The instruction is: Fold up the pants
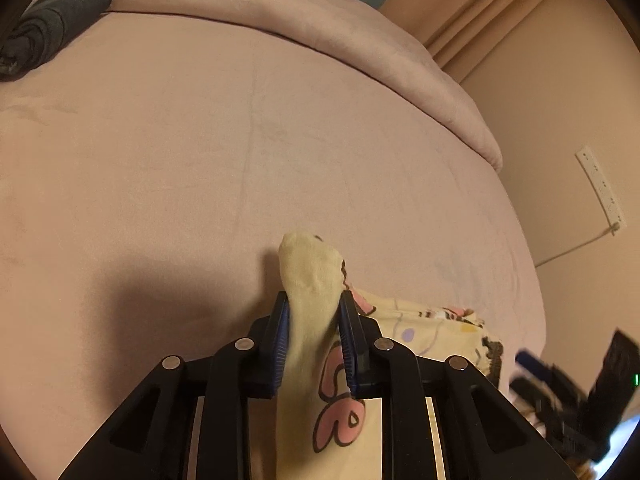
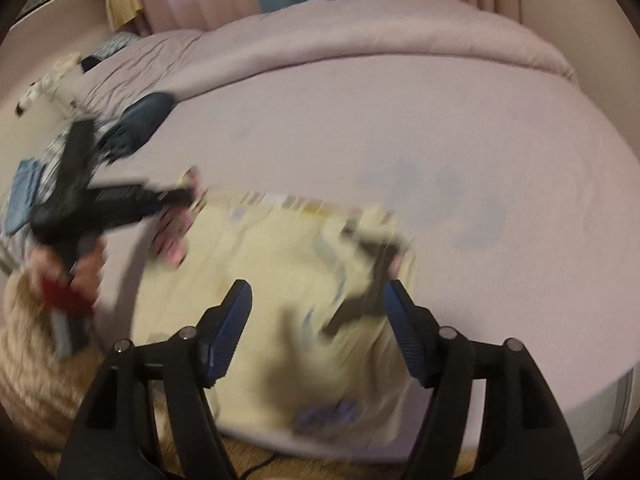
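Left wrist view, low centre: my left gripper has its fingers pinching a bunched edge of the pants; right gripper fingers spread, holding nothing, above the pants lying on the bed; one fold looks made, more remain, I judge.

Pink bed under yellow pants
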Motion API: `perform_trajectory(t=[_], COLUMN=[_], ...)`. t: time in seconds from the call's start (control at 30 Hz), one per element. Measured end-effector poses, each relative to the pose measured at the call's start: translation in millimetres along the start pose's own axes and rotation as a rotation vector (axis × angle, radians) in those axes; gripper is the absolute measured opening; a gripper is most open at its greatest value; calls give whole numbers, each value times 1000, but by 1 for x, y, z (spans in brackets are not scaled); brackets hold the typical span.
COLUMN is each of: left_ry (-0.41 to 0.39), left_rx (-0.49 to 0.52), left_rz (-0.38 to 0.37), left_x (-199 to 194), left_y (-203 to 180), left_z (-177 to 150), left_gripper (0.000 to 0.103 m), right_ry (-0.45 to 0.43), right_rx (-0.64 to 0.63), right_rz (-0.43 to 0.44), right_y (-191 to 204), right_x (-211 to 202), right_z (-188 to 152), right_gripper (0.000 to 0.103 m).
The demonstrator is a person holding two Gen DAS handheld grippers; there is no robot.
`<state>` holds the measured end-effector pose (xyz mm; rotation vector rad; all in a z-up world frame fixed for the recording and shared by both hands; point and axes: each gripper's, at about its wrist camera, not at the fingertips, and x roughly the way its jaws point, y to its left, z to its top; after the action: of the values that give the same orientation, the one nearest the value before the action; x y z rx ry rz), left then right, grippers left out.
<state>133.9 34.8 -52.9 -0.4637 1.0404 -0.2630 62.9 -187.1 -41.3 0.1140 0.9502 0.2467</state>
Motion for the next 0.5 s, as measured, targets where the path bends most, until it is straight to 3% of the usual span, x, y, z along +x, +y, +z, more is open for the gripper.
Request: perform_trajectory(t=[0.13, 0.27, 0.3, 0.33, 0.43, 0.5], left_ry=[8, 7, 3, 0, -15, -20], left_rx=[-12, 35, 41, 41, 42, 57], left_rz=[-1, 49, 51, 53, 56, 81], left_x=[4, 10, 8, 8, 6, 6], left_y=[1, -7, -7, -8, -7, -8], left_z=[0, 0, 0, 1, 2, 4], left_gripper=[21, 20, 19, 19, 19, 19], right_ry=[54, 151, 127, 109, 80, 58], right_rx=[13, 110, 147, 158, 142, 128], right_rz=[-41, 41, 84, 104, 90, 71], right_y=[-21, -41, -45, -45, -39, -34], right_x=[41, 78, 77, 74, 63, 60], right_z=[19, 17, 15, 15, 17, 20], right_gripper=[68, 64, 57, 38, 28, 28])
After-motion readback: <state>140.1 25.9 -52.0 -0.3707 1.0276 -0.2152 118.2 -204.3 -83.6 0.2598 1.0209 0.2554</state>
